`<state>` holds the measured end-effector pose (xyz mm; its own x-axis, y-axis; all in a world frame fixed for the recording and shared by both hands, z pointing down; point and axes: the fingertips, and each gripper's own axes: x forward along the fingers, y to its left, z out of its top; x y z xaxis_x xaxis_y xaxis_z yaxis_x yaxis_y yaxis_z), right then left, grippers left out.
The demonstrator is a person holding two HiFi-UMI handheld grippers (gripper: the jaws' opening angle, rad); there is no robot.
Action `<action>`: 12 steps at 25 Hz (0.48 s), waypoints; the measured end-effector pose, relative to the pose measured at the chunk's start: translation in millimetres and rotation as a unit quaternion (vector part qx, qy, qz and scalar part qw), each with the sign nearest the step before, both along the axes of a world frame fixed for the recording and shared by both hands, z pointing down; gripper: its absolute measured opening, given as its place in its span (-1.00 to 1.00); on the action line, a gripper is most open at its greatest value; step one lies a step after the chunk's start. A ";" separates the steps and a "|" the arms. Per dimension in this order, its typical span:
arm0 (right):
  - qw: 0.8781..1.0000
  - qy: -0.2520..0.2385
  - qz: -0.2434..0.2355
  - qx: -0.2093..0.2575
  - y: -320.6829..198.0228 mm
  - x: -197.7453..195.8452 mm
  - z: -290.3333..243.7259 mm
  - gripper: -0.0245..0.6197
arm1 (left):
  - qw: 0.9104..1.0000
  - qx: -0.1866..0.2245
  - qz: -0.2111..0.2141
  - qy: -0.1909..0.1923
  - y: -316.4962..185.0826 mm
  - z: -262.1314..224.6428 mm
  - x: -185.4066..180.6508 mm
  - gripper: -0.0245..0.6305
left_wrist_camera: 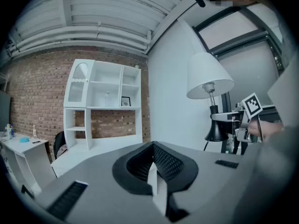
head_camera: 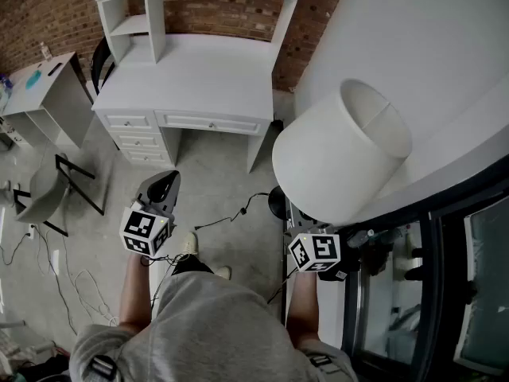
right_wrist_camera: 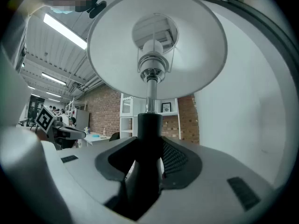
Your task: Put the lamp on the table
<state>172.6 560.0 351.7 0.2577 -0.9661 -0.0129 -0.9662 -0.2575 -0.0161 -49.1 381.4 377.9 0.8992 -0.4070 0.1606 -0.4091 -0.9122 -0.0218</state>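
a: right gripper view, what has our right gripper (right_wrist_camera: 148,171) got?

b: its jaws are partly closed and clamped on the black stem (right_wrist_camera: 149,134) of the lamp (right_wrist_camera: 154,73). we look up into the white shade (right_wrist_camera: 196,55) and see the bulb (right_wrist_camera: 152,48).

a: where is the lamp in the head view?

b: at our right, held in that gripper close beside the white wall (head_camera: 413,30). it is well apart from the white desk (head_camera: 191,86), which stands ahead of us against the brick wall (head_camera: 48,14).

a: and our left gripper (head_camera: 163,185)?

b: its jaws are pressed together with nothing between them. we hold it out over the concrete floor (head_camera: 223,173), apart from the lamp.
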 end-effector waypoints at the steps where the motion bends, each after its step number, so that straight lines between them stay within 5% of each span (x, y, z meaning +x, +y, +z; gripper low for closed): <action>1: 1.000 0.000 -0.002 -0.001 0.5 -0.5 0.2 -0.39 | 1.000 0.000 0.001 -0.001 1.6 0.7 0.3 -0.92; 12: 1.000 -0.007 -0.011 -0.005 0.0 -4.2 4.6 -0.39 | 1.000 -0.011 0.004 -0.010 8.0 9.4 1.8 -0.92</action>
